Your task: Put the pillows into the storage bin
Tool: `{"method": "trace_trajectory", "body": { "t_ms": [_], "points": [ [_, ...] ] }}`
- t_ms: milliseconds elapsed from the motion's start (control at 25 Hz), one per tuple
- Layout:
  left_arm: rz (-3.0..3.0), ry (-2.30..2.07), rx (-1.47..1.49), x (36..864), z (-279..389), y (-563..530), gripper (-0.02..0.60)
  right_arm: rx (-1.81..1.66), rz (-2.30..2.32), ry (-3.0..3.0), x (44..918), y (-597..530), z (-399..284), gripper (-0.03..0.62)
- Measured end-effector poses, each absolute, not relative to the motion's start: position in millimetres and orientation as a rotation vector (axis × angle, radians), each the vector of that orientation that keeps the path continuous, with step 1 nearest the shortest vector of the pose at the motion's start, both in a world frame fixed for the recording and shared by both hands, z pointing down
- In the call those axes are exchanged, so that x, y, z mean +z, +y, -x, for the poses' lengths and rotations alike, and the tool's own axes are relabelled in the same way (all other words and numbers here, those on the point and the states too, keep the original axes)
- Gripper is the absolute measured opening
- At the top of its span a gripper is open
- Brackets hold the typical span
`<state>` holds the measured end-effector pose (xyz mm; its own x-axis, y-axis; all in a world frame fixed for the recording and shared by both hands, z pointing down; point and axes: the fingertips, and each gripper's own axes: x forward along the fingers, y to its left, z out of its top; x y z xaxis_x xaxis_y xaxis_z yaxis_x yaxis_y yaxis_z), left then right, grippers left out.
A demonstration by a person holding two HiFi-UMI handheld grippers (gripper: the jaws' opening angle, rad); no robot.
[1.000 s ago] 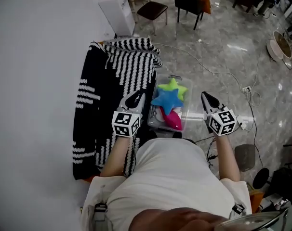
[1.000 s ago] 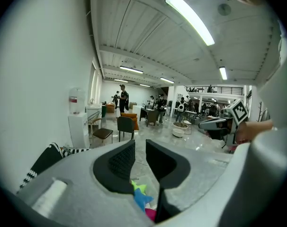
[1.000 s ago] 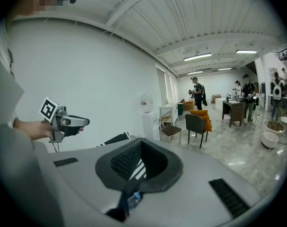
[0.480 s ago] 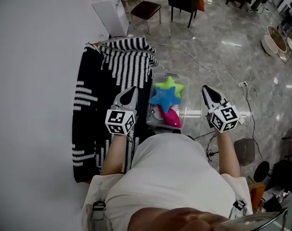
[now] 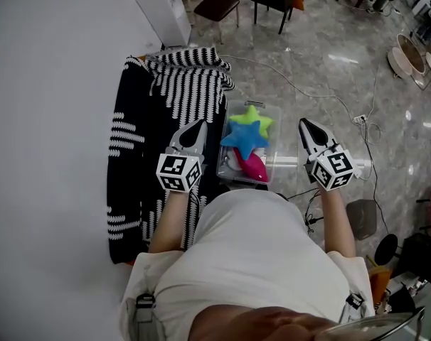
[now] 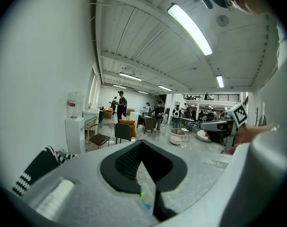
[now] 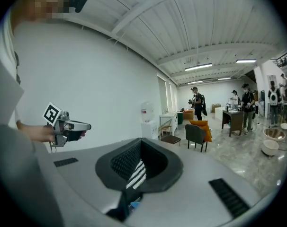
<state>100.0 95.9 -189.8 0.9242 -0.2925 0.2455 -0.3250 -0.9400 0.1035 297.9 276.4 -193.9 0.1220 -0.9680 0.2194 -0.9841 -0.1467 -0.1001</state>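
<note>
A clear storage bin point(image 5: 271, 158) stands on the floor in front of me. In it lie a green star pillow point(image 5: 255, 118), a blue star pillow point(image 5: 242, 138) and a pink pillow point(image 5: 253, 165). My left gripper point(image 5: 200, 124) hangs left of the bin, over the striped blanket, shut with nothing in it. To the right of the bin my right gripper point(image 5: 303, 123) is held up, its jaws together and empty. Both gripper views look level across the room: the left gripper point(image 6: 141, 141) and the right gripper point(image 7: 141, 140) show only floor past their tips.
A black-and-white striped blanket point(image 5: 155, 119) covers the seat left of the bin. A white water dispenser point(image 5: 164, 9) and dark chairs point(image 5: 217, 7) stand farther off. Cables and a power strip point(image 5: 362, 119) lie on the shiny floor to the right. People stand far back.
The left gripper's jaws have closed from slightly apart. Both grippers have stayed on either side of the bin, with the pillows still inside.
</note>
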Motion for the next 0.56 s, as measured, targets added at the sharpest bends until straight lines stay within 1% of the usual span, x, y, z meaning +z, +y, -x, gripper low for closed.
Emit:
{"method": "trace_trajectory", "body": {
  "t_ms": [560],
  "points": [
    [-2.919, -0.484, 0.345, -187.6, -92.5, 93.1, 0.017, 0.355, -2.299, -2.011, -194.6, 276.0, -293.6, 0.003]
  ]
}}
